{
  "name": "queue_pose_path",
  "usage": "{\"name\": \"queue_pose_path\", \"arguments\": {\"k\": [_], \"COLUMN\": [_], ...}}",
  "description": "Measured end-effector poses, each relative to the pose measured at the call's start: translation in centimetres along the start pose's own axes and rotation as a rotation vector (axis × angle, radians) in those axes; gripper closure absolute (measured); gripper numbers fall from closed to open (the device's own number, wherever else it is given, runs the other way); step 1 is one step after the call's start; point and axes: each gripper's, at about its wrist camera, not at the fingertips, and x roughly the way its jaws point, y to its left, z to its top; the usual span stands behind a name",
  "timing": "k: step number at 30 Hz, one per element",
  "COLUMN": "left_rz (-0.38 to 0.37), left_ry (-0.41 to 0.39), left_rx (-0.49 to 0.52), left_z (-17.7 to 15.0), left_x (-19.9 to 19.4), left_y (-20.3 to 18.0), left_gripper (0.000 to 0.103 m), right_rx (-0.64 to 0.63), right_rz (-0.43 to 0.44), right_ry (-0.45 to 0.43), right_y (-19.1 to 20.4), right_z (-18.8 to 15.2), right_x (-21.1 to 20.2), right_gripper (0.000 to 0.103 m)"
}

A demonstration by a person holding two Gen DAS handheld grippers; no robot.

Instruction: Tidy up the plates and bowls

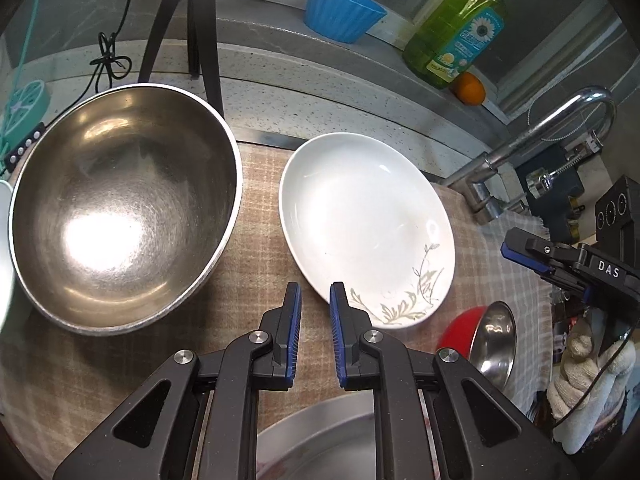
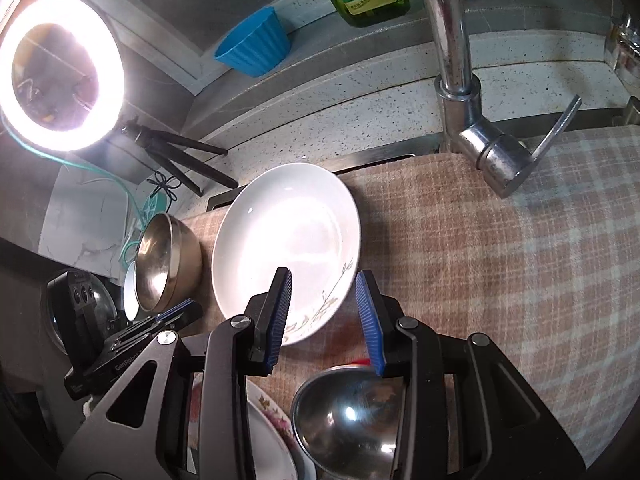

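Observation:
A white plate with a leaf pattern lies on the checked cloth; it also shows in the right wrist view. A large steel bowl stands left of it, seen small in the right wrist view. My left gripper is open and empty, just at the plate's near rim. My right gripper is open and empty, its jaws standing over the plate's near edge. A small steel bowl with a red outside sits below the right gripper, also in the left wrist view.
A flowered plate lies at the near left and a steel dish under my left gripper. A faucet, blue cup, green soap bottle, orange and ring light on a tripod line the back counter.

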Motion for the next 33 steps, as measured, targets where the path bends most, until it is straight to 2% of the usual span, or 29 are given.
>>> {"name": "queue_pose_path", "arguments": {"k": [13,23,28,33], "left_rz": [0.022,0.002,0.0,0.006], "left_ry": [0.011,0.04,0.046,0.046], "left_rx": [-0.045,-0.085,-0.087,-0.076], "left_z": [1.5,2.0,2.2,2.2], "left_x": [2.2,3.4,3.7,3.7], "left_y": [0.3,1.2,1.3,1.2], "left_gripper": [0.09,0.09,0.09,0.09], "right_rx": [-0.007,-0.025,-0.017,-0.019], "right_rz": [-0.032,-0.045,-0.036,-0.033], "right_ry": [0.056,0.095,0.11,0.121], "right_y": [-1.1,-1.1,-1.5,-1.6], "right_z": [3.4,4.2,4.4,4.5], "right_x": [3.5,5.7,6.4,7.0], "right_gripper": [0.068,0.069,0.076,0.078]}}
